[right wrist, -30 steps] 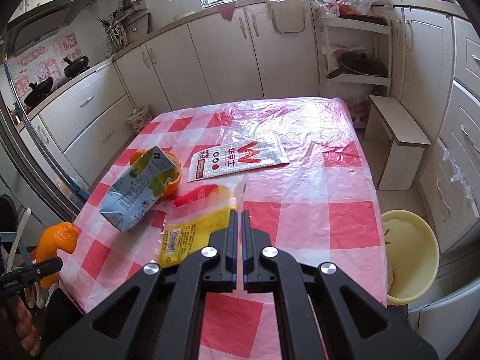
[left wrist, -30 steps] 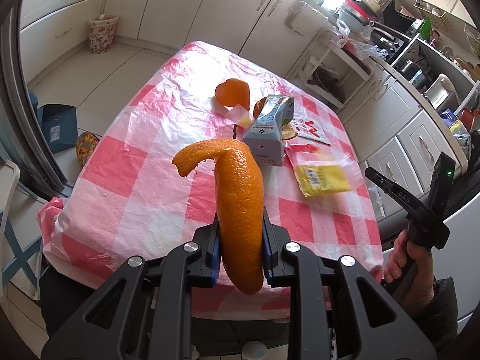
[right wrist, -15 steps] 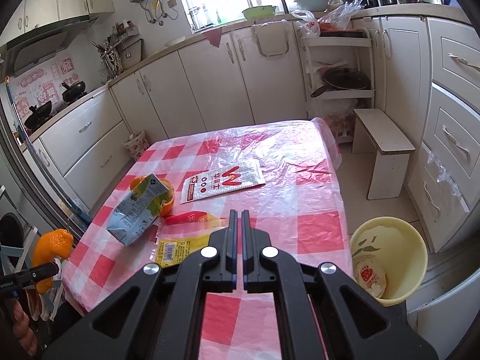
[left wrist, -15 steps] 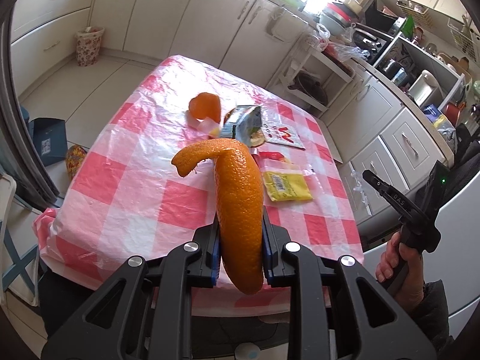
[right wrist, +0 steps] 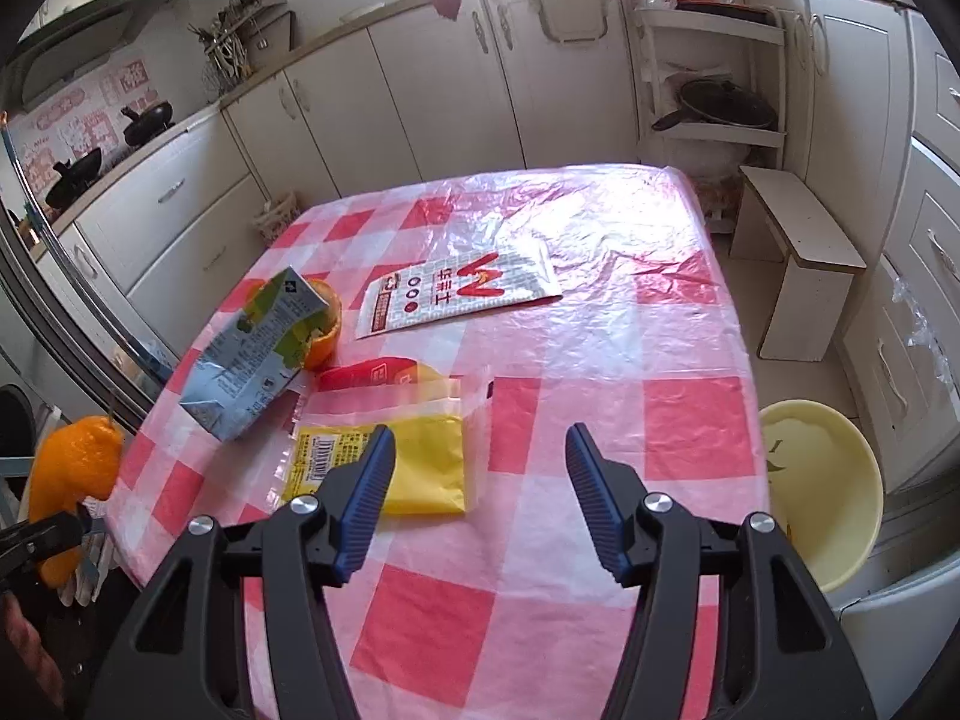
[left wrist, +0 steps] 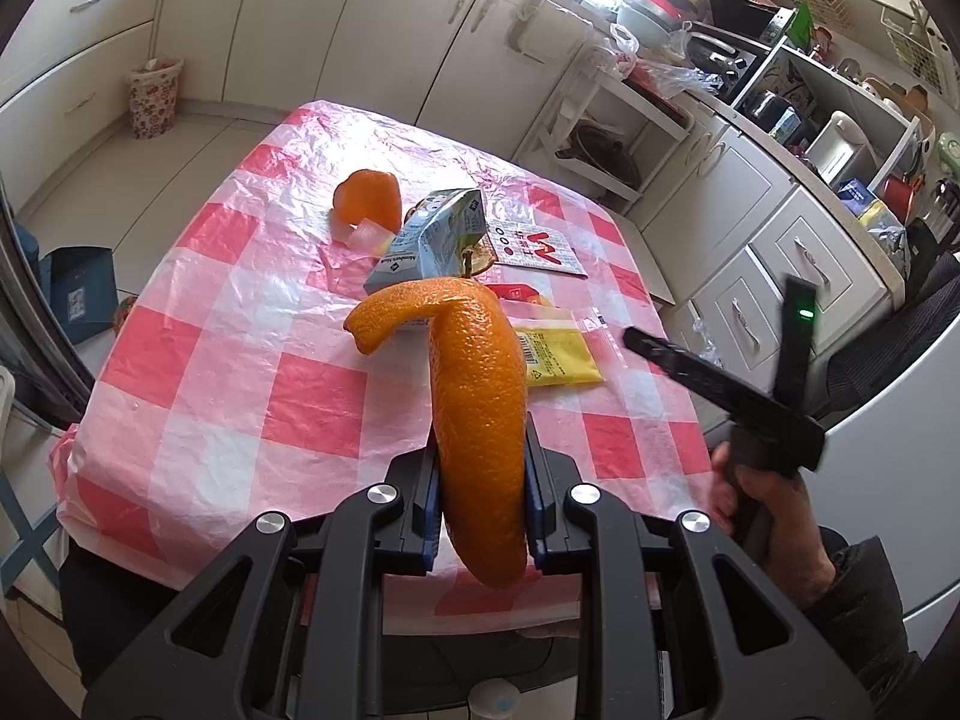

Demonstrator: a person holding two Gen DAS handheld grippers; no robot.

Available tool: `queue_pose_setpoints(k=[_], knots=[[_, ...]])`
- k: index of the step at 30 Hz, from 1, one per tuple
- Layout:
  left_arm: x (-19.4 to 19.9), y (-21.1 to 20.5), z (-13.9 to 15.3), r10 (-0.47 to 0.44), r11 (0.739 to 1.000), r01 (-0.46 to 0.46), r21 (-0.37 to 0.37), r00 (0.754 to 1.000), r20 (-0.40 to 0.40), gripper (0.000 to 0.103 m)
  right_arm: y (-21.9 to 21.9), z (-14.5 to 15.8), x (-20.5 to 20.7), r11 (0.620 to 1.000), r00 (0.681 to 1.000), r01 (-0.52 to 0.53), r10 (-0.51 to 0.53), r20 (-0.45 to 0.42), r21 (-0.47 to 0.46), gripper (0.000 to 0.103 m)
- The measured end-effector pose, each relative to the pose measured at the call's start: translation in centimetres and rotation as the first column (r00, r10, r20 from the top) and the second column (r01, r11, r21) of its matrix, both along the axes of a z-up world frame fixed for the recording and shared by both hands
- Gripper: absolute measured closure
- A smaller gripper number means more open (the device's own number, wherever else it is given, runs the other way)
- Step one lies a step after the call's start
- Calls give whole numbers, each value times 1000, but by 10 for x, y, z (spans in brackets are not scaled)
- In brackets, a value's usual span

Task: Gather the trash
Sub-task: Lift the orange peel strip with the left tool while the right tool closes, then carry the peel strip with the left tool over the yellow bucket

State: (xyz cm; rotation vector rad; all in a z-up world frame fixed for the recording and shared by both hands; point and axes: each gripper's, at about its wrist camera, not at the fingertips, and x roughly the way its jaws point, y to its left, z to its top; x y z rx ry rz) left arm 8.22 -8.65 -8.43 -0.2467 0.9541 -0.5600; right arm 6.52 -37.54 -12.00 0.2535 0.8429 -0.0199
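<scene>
My left gripper [left wrist: 480, 474] is shut on a long curled orange peel [left wrist: 474, 396], held above the near edge of the pink checked table [left wrist: 252, 372]. The peel also shows in the right wrist view [right wrist: 72, 480] at far left. My right gripper [right wrist: 480, 468] is open and empty above the table's near end, over a yellow wrapper [right wrist: 408, 468]. On the table lie a crushed blue milk carton [right wrist: 252, 354], a second orange peel [left wrist: 369, 204], a red packet [right wrist: 366, 372] and a white printed paper bag [right wrist: 456, 294].
A pale yellow bin [right wrist: 822, 480] stands on the floor right of the table. A small wooden stool [right wrist: 798, 258] and a shelf rack [right wrist: 714, 78] stand beyond it. Kitchen cabinets [right wrist: 420, 96] line the far wall. A floral basket [left wrist: 153, 96] sits on the floor.
My right gripper has opened wide and moved back down toward the table, nearer the yellow wrapper. My left gripper keeps hold of the orange peel.
</scene>
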Motion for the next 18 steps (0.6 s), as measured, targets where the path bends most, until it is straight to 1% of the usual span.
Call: queue_pose_setpoints(k=[1, 2, 3, 4, 5, 7, 11, 13, 15, 17, 18], knots=[[0, 1, 1, 3, 1000, -3, 0, 1000, 2, 82, 3, -8, 8, 1000, 999, -5, 6, -31, 12, 56], [1, 2, 2, 5, 1000, -5, 0, 1000, 4, 82, 7, -16, 15, 1000, 998, -13, 14, -67, 15, 72], [2, 3, 3, 6, 1000, -6, 0, 1000, 5, 82, 12, -22, 19, 1000, 996, -28, 29, -89, 7, 92], [3, 3, 4, 6, 1000, -6, -1, 1000, 7, 82, 16, -24, 20, 999, 995, -41, 40, -91, -11, 99], [4, 3, 4, 5, 1000, -5, -1, 1000, 8, 82, 18, -21, 18, 999, 996, -48, 46, -80, -21, 99], [7, 0, 6, -1, 1000, 1, -4, 1000, 8, 82, 12, -7, 9, 999, 998, -46, 46, -42, -9, 101], [12, -17, 8, -36, 999, 36, -20, 999, 1, 82, -18, 30, -21, 999, 998, 9, -11, 63, 33, 101], [13, -31, 10, -67, 997, 67, -30, 998, -2, 82, -42, 47, -41, 997, 992, 62, -65, 105, 36, 101], [14, -56, 14, -118, 992, 118, -42, 993, -1, 82, -70, 62, -61, 991, 981, 133, -133, 141, 15, 101], [17, -87, 17, -179, 982, 178, -62, 984, -4, 82, -100, 72, -79, 977, 965, 213, -206, 162, -29, 101], [18, -105, 17, -210, 975, 209, -72, 978, -7, 82, -115, 76, -87, 964, 956, 257, -244, 166, -67, 101]])
